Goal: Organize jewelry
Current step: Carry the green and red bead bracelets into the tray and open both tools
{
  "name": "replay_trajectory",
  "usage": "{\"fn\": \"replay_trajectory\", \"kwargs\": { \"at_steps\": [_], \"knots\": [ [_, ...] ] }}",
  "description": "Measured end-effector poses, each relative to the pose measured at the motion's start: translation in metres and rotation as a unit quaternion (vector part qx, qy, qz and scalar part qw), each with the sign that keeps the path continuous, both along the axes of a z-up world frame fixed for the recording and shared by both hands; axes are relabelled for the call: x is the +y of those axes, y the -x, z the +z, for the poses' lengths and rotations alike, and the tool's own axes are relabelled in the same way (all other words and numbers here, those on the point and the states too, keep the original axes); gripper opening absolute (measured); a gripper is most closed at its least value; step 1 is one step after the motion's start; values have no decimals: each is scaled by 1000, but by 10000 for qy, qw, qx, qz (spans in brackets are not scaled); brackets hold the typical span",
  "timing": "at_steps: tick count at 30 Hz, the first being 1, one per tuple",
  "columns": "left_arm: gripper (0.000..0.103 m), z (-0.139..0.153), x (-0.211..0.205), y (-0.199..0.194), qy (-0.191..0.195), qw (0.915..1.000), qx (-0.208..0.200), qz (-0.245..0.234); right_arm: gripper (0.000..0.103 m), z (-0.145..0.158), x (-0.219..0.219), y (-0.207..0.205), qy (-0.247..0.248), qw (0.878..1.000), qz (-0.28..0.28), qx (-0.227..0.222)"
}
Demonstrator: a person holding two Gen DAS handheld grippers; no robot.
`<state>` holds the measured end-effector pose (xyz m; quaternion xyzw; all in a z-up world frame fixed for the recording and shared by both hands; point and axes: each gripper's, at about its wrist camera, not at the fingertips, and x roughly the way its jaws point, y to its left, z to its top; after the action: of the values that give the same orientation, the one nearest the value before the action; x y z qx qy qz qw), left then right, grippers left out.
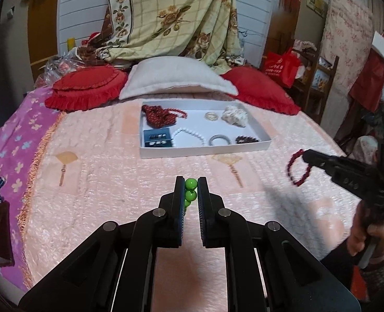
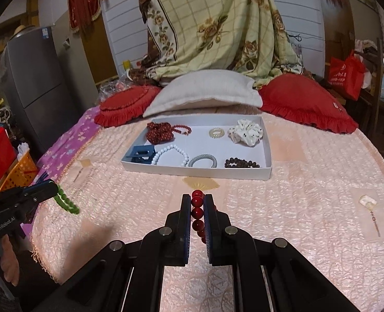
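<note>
My left gripper point(image 1: 191, 183) is shut on a green bead bracelet point(image 1: 190, 189) and holds it above the pink bedspread; it also shows in the right wrist view point(image 2: 66, 200), hanging from the left gripper point(image 2: 54, 186). My right gripper point(image 2: 197, 199) is shut on a dark red bead bracelet point(image 2: 197, 214), which hangs from that gripper point(image 1: 306, 154) in the left wrist view point(image 1: 297, 167). A white tray point(image 2: 199, 173) ahead holds a white bead bracelet point(image 2: 169, 154), a grey hair tie point(image 2: 202, 160), a brown bead bracelet point(image 2: 241, 163), a blue clip point(image 2: 141, 154), scrunchies and a coil tie.
The tray point(image 1: 205, 151) lies on the bed in front of a grey pillow point(image 2: 205, 91) and two red cushions point(image 2: 306, 104). An orange basket point(image 2: 18, 173) and a fridge point(image 2: 35, 83) stand left of the bed. A small shell-like item point(image 2: 367, 201) lies at right.
</note>
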<state>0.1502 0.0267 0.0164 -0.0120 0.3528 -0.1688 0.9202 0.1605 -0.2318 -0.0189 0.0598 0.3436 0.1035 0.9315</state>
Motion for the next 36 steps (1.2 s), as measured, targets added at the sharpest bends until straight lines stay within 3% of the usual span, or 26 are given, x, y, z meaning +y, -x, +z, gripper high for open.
{"fn": "replay_trajectory", "kwargs": {
  "at_steps": [6, 13, 23, 31, 36],
  "knots": [
    [8, 28, -2, 6, 212, 9998, -18, -54, 9, 11, -11, 14, -162, 9997, 28, -157],
    [8, 39, -25, 12, -503, 9981, -252, 240, 9, 16, -24, 21, -216, 9994, 43, -267],
    [8, 34, -66, 1, -1517, 9863, -523, 392, 9, 7, -42, 11, -287, 9995, -48, -141],
    [8, 33, -85, -37, -1761, 9831, -445, 221, 9, 3, -40, -22, -89, 10000, 18, -20],
    [8, 35, -92, -86, -1764, 9837, -329, 118, 9, 6, -40, -57, 44, 10000, 38, 12]
  ]
}}
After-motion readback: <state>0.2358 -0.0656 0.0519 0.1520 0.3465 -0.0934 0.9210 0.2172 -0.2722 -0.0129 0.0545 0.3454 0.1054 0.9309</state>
